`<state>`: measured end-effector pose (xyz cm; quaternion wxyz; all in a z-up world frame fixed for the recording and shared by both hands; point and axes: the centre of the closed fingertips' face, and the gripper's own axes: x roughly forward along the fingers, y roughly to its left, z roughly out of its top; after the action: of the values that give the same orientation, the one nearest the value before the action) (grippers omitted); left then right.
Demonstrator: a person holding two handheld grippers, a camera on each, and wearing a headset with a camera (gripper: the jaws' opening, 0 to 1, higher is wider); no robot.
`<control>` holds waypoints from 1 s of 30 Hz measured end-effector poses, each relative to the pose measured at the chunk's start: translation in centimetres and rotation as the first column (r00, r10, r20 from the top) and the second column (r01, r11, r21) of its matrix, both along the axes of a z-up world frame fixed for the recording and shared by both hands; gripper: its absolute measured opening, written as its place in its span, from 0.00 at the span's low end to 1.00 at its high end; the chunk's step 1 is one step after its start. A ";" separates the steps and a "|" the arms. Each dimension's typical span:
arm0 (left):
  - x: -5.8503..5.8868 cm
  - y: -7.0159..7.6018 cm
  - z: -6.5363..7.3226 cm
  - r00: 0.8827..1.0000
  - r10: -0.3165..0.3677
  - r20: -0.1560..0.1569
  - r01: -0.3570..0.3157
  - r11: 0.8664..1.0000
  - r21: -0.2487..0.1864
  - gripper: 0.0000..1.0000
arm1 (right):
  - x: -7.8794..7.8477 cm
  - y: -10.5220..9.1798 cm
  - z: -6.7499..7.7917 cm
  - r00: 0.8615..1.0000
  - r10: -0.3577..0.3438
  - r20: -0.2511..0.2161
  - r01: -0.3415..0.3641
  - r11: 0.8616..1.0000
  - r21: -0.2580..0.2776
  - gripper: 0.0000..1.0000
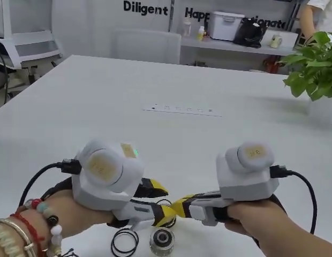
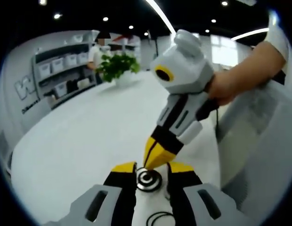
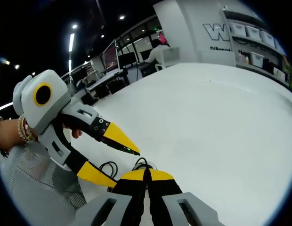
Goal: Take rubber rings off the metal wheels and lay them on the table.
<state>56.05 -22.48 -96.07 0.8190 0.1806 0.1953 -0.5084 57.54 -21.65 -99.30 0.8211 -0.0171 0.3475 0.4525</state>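
Observation:
A small metal wheel [image 1: 162, 241] lies flat on the white table [image 1: 155, 85] near its front edge, just below both gripper tips. In the left gripper view the wheel [image 2: 149, 180] shows between my open left gripper [image 2: 152, 168] jaws. My right gripper [image 3: 147, 175] is shut, and a thin black rubber ring [image 3: 142, 163] loops up from its tips. That ring [image 1: 165, 204] hangs between the two grippers in the head view. My left gripper [image 1: 164, 201] and right gripper [image 1: 175, 208] meet tip to tip. Two loose rubber rings [image 1: 125, 242] lie left of the wheel.
A potted plant [image 1: 313, 64] stands at the table's far right. A row of sockets [image 1: 182, 110] is set into the middle of the table. Black cables [image 1: 37, 179] trail from both grippers. A shelf with boxes [image 1: 226, 25] and a person stand behind the table.

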 end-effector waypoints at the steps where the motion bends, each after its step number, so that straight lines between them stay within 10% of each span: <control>1: -0.1 0.0 0.1 1.000 -0.007 0.004 0.007 1.000 0.005 0.27 | 0.0 0.0 0.1 1.000 0.001 0.003 -0.001 1.000 0.000 0.00; 9: -0.8 1.2 0.2 0.999 -0.053 -0.010 0.053 0.997 0.055 0.34 | 0.1 0.1 0.4 1.000 -0.001 0.005 0.001 1.000 0.007 0.00; 30: -3.7 10.3 2.5 0.997 0.080 -0.012 -0.078 0.990 0.120 0.47 | -1.2 2.9 3.1 0.999 0.045 -0.008 -0.043 0.991 0.125 0.00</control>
<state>52.38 -12.14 -93.62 0.8246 0.2169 0.2392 -0.4645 56.34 -18.75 -96.15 0.8085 0.0290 0.3225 0.4915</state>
